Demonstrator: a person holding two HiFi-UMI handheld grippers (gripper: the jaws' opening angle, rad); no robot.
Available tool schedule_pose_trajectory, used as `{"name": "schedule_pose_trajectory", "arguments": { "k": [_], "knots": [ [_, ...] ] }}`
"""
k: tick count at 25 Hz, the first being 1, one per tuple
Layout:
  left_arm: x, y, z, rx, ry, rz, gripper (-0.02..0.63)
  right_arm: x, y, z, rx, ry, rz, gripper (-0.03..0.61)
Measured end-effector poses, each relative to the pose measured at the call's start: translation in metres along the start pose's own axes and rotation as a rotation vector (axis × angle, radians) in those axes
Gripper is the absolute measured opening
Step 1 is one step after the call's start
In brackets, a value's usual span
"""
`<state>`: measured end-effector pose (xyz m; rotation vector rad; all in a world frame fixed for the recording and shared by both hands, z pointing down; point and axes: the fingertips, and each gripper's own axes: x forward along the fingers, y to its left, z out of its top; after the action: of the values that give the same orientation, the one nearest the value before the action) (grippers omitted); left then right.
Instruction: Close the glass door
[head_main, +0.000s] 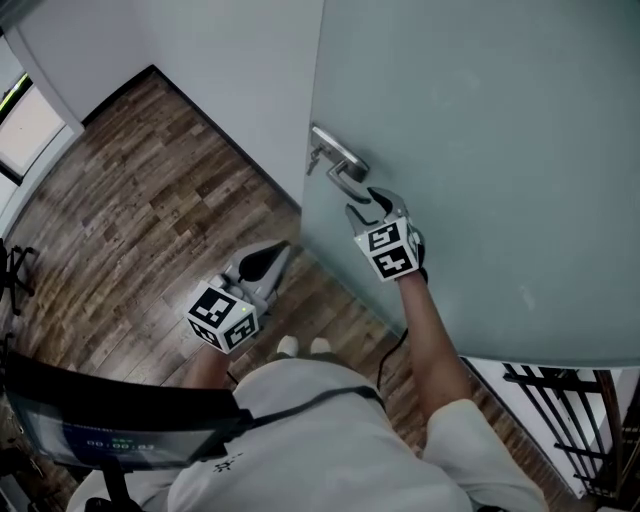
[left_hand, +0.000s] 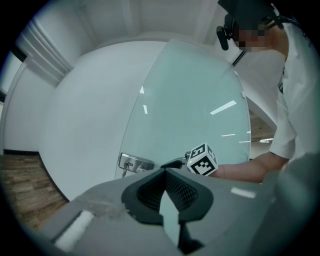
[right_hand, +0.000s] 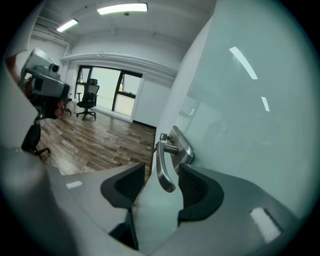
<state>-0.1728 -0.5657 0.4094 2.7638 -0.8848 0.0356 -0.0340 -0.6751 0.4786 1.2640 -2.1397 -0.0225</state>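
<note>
We have our right gripper (head_main: 368, 205) at the handle (head_main: 345, 172), jaws spread either side of it but not pinching. Our left gripper (head_main: 262, 262) hangs beside it, jaws together and empty. The glass door (head_main: 480, 150) stands just ahead, apparently not yet closed, so gripping and swinging remain. Only the wooden floor (head_main: 150, 190) and white wall (head_main: 230, 70) lie near, and nothing seems to block the door.

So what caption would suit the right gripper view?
Open right gripper straddling the metal handle of the glass door, fingers not yet closed on it.
</note>
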Motion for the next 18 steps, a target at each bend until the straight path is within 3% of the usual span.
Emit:
{"name": "schedule_pose_trajectory", "arguments": {
  "k": [8, 10, 18],
  "knots": [
    [-0.012, 0.002, -0.009, -0.006, 0.016, 0.074, 0.006, 0.035, 0.005, -0.008, -0.047, 0.066, 0.050, 0.205],
    [-0.015, 0.002, -0.010, -0.006, 0.020, 0.084, 0.006, 0.036, -0.001, -0.009, -0.063, 0.068, 0.029, 0.096],
    [-0.030, -0.001, -0.013, -0.008, 0.023, 0.102, 0.006, 0.035, 0.002, -0.008, -0.103, 0.097, 0.069, 0.081]
  ]
}}
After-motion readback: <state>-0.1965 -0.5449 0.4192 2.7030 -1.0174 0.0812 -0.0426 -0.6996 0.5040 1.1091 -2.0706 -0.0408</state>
